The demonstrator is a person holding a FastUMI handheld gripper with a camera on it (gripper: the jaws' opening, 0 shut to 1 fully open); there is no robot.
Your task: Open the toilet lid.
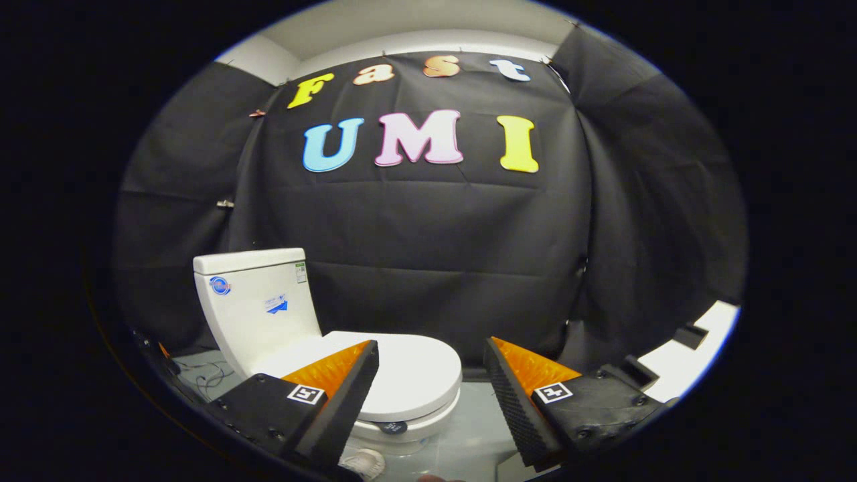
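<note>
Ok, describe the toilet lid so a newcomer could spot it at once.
Find the white toilet against the black cloth wall. Its upright tank stands behind; the lid is the flat, closed oval before it, just beyond the open gripper, partly behind one finger.

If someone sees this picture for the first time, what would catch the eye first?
Probably the white toilet standing before the black cloth wall, its lid down and its tank upright behind it. Next come the open tongs, spread wide, with the lid's front edge between the two fingers.
</note>
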